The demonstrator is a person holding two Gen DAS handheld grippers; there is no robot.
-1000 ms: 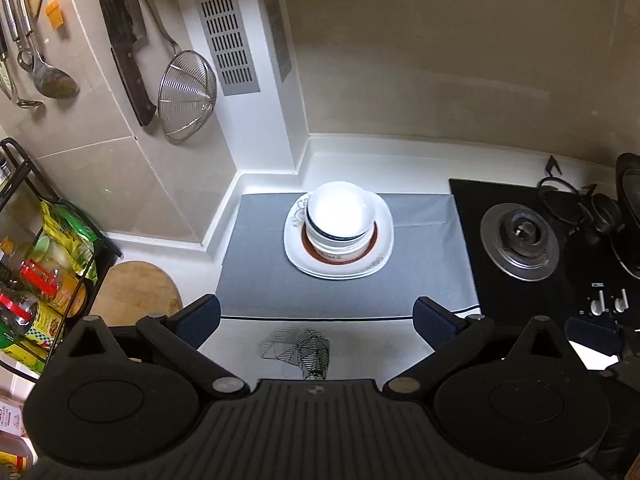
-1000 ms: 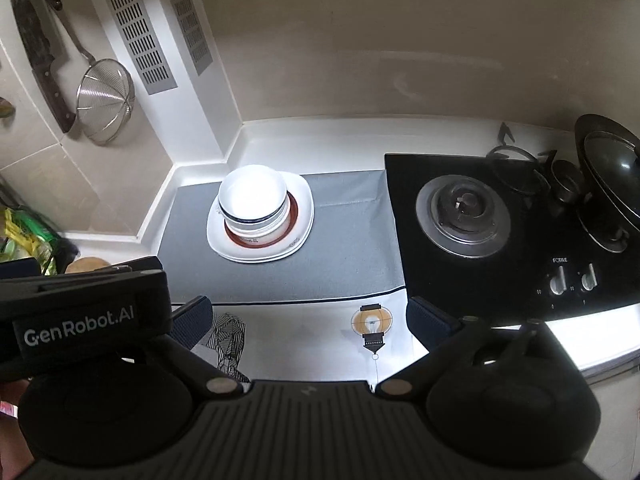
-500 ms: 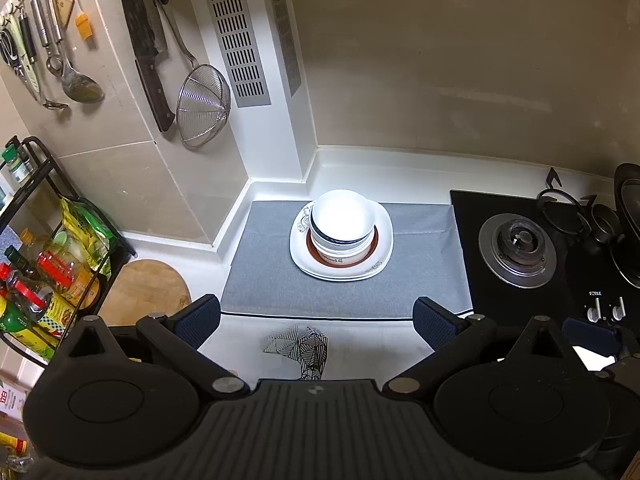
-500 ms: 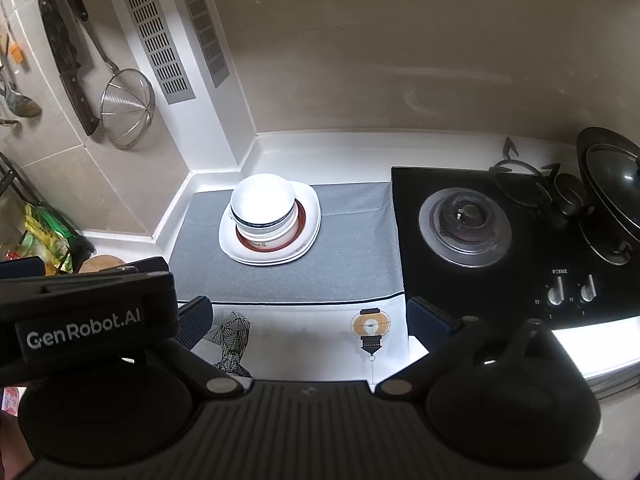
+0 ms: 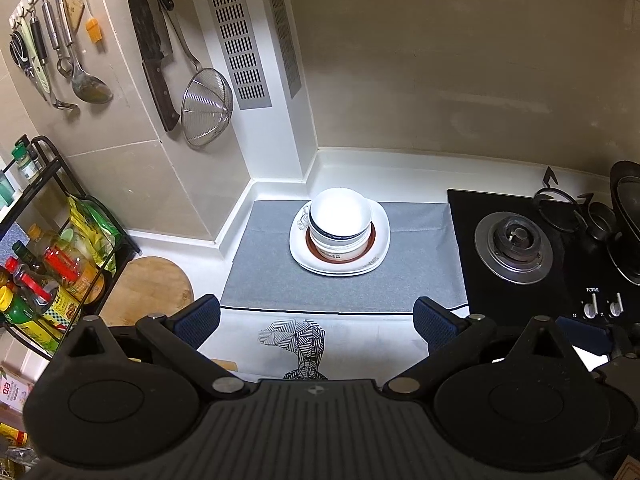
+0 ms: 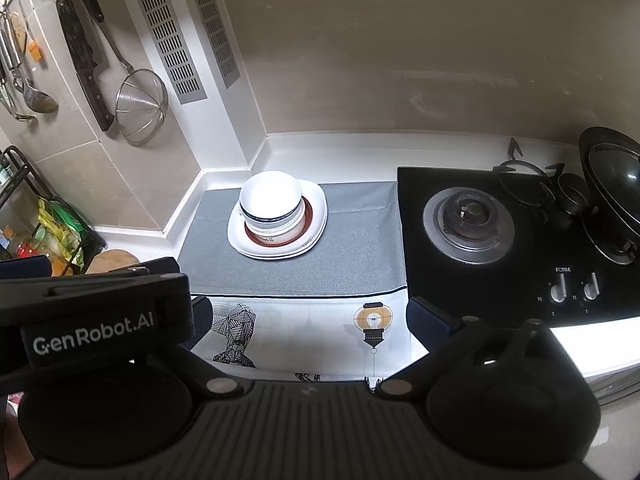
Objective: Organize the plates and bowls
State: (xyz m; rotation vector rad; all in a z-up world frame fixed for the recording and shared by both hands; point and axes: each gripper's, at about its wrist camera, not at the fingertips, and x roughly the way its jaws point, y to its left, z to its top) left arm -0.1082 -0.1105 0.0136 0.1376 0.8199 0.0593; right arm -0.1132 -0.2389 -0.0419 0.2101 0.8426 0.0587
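A stack of white bowls (image 5: 340,220) sits on white plates (image 5: 380,236), one with a red-brown rim, on the grey mat (image 5: 416,276). The stack also shows in the right wrist view: bowls (image 6: 270,200) on plates (image 6: 316,220). My left gripper (image 5: 316,320) is open and empty, well back from the stack above the mat's front edge. My right gripper (image 6: 306,318) is open and empty, beside the left gripper's body (image 6: 92,320), also well short of the stack.
A black gas hob (image 5: 516,240) with a wok (image 6: 612,176) lies right of the mat. A rack of bottles (image 5: 44,264) and a wooden board (image 5: 152,284) stand at the left. A cleaver and strainer (image 5: 206,108) hang on the wall.
Both grippers have drawn back and up from the stack, which now looks smaller and farther. Both stay open. The dishes have not moved.
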